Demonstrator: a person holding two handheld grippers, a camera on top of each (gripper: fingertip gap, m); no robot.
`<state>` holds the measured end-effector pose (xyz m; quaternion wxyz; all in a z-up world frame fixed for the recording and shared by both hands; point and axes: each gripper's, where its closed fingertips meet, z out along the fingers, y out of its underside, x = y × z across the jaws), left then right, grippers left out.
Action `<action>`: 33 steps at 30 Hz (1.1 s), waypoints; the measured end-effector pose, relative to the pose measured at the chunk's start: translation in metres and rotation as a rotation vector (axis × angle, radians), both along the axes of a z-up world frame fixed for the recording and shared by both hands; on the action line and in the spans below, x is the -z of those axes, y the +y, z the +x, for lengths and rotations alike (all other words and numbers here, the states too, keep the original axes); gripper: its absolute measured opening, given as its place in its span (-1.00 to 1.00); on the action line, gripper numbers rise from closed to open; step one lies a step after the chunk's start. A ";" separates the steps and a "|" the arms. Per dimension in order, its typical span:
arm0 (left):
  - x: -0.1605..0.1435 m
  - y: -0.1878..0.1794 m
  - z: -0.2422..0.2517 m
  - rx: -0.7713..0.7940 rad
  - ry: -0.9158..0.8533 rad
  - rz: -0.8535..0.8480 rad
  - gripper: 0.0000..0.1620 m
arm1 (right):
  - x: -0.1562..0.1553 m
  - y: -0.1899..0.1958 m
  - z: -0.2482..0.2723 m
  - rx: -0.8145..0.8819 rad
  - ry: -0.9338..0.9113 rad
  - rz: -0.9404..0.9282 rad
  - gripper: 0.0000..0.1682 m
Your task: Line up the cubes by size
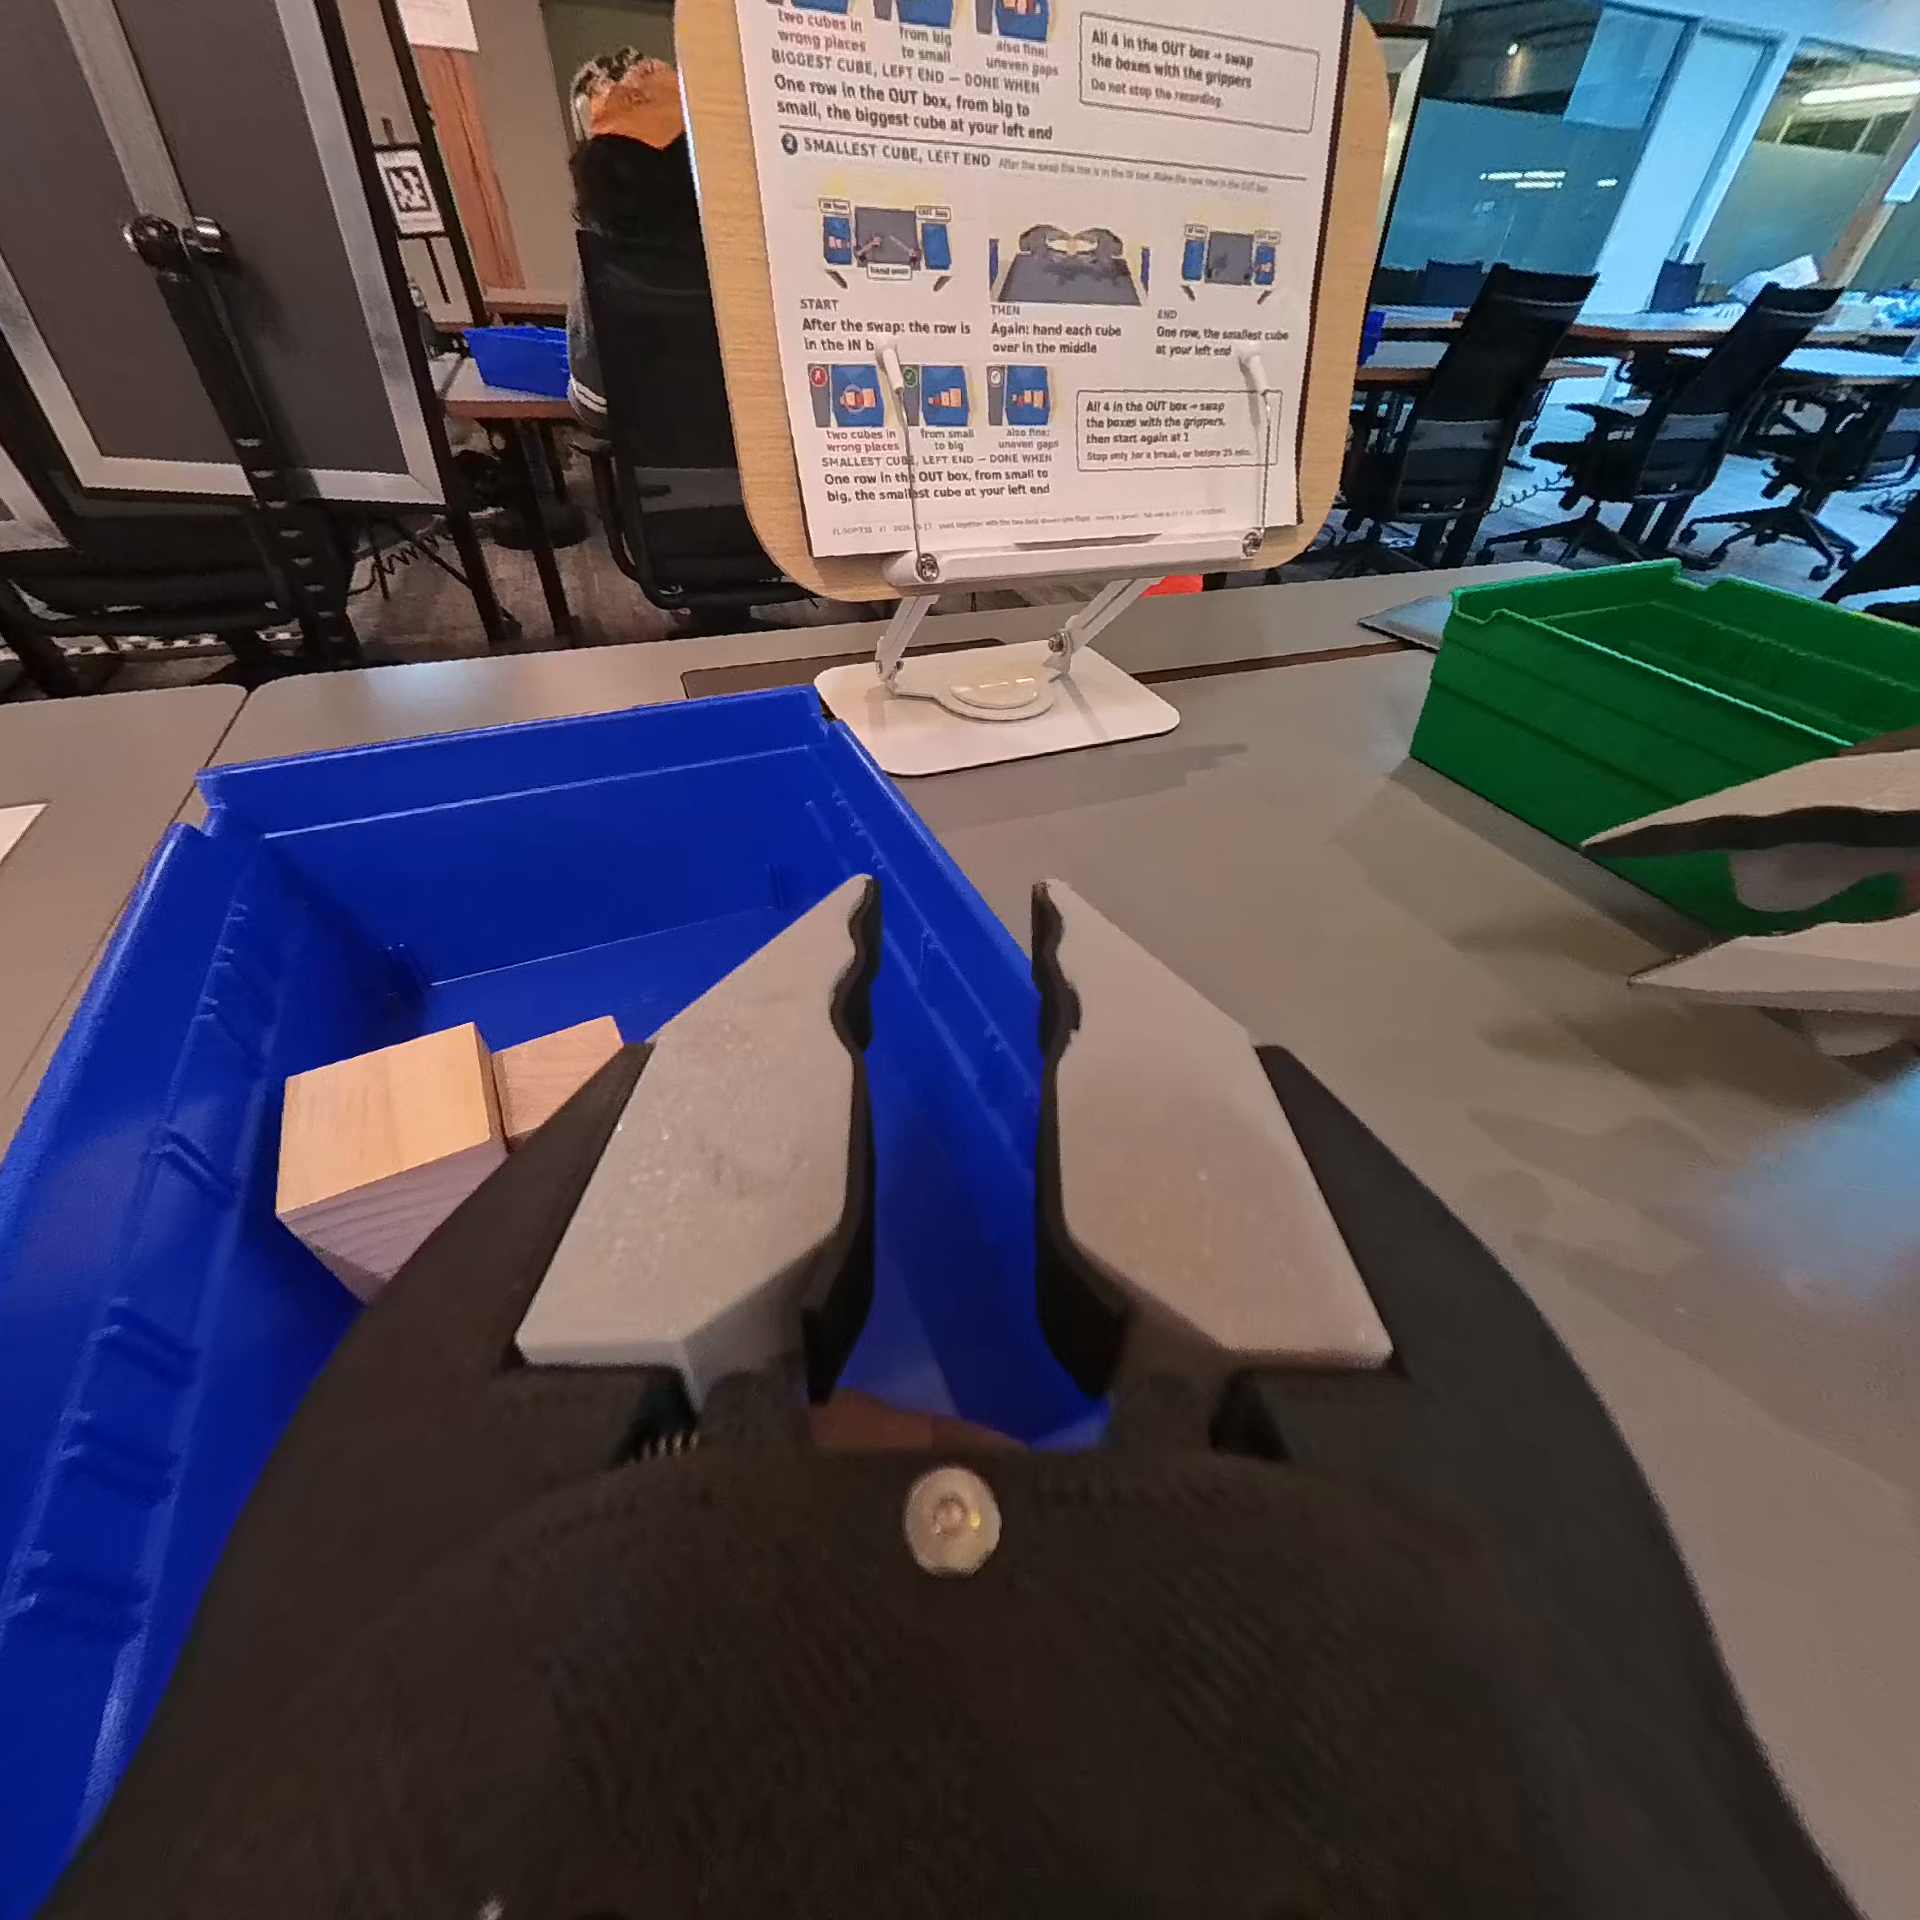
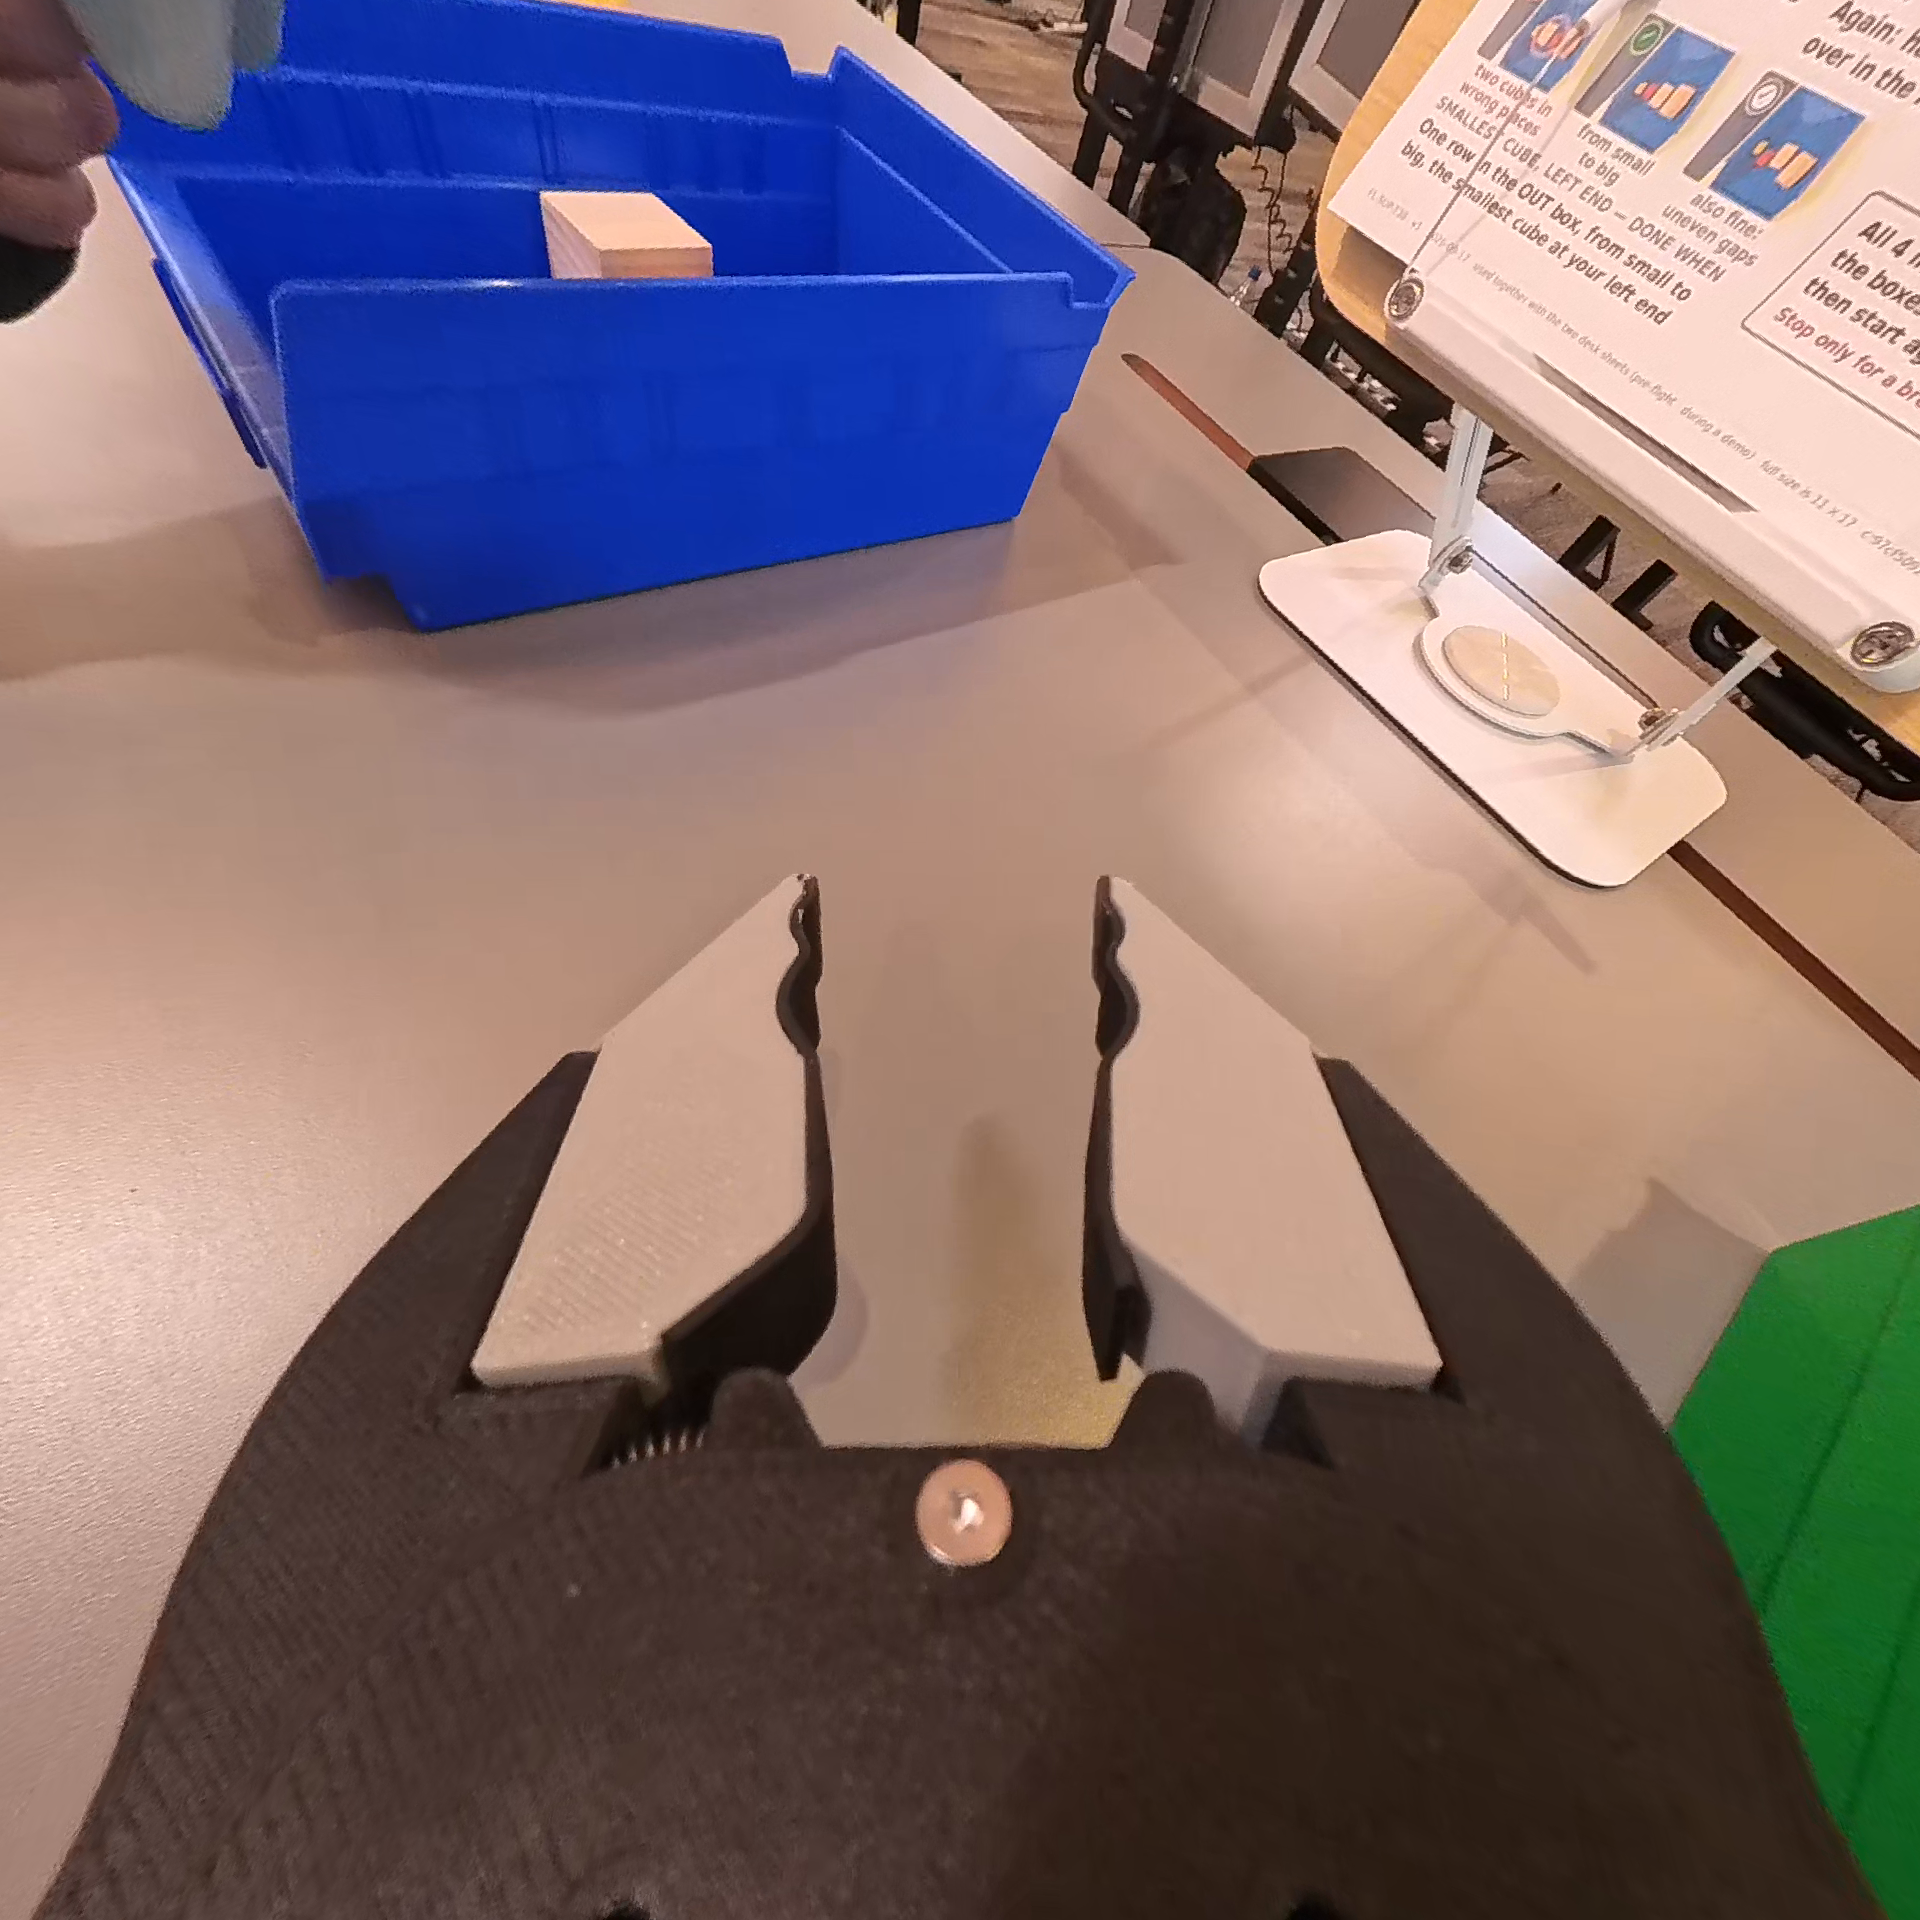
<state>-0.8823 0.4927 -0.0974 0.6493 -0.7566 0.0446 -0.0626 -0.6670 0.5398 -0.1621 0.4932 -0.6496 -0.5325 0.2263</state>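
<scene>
The left gripper (image 1: 954,902) hangs over the right-hand wall of the blue bin (image 1: 436,790), its jaws apart with nothing between them. The wooden cubes sit inside the bin, down and to the left of this gripper: a larger cube (image 1: 390,1127) with a smaller cube (image 1: 553,1065) touching or just beside it, partly hidden behind the left finger. Whether more cubes lie under the gripper body cannot be told.

The likely trouble: the jaws are aligned over the bin wall, not over a cube, so a straight descent would strike or straddle the wall and shove the bin. Because the two cubes stand so close, a finger pushed between them could knock the neighbour askew or grab both at once. The hidden part of the bin floor adds a risk of bumping an unseen cube.

The right gripper (image 2: 958,883) hovers over bare desk (image 2: 312,987), jaws apart and empty, well away from the cubes. The green bin (image 1: 1662,686) lies to its right. Ahead stands a white stand (image 2: 1496,686) carrying an instruction sheet (image 1: 1039,260); neither blocks the reach
</scene>
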 end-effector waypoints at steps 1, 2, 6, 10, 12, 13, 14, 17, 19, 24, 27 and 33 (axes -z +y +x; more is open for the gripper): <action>0.002 0.000 0.000 0.000 0.008 -0.006 -0.67 | 0.000 0.000 0.000 -0.001 0.000 -0.003 -0.41; 0.004 0.001 0.000 0.000 0.016 -0.015 -0.67 | 0.001 0.000 0.000 -0.002 -0.001 -0.006 -0.42; 0.011 0.002 -0.001 0.006 0.029 -0.041 -0.67 | 0.002 -0.001 0.000 -0.006 -0.006 -0.010 -0.44; 0.014 0.003 -0.004 -0.004 0.042 -0.054 -0.67 | 0.002 -0.001 -0.001 -0.007 -0.010 -0.005 -0.44; 0.015 0.003 -0.004 -0.007 0.049 -0.056 -0.67 | 0.002 -0.001 -0.001 -0.006 -0.013 -0.002 -0.44; 0.015 0.003 -0.003 -0.004 0.049 -0.055 -0.67 | 0.002 -0.001 -0.001 -0.006 -0.014 -0.001 -0.44; 0.015 0.003 -0.003 -0.002 0.048 -0.055 -0.67 | 0.002 -0.001 0.000 -0.006 -0.014 0.000 -0.45; 0.015 0.003 -0.001 0.001 0.056 -0.055 -0.67 | 0.002 -0.001 0.000 -0.005 -0.013 -0.003 -0.45; 0.014 0.003 0.000 0.003 0.058 -0.056 -0.67 | 0.002 -0.001 0.000 -0.004 -0.012 -0.003 -0.45; 0.014 0.003 0.000 0.004 0.062 -0.054 -0.67 | 0.002 -0.001 0.000 -0.004 -0.014 -0.002 -0.46; 0.014 0.003 0.000 0.004 0.062 -0.054 -0.68 | 0.002 -0.001 0.000 -0.004 -0.013 -0.003 -0.46; 0.015 0.003 -0.003 -0.008 0.069 -0.057 -0.68 | 0.003 -0.001 0.000 -0.005 -0.015 -0.003 -0.46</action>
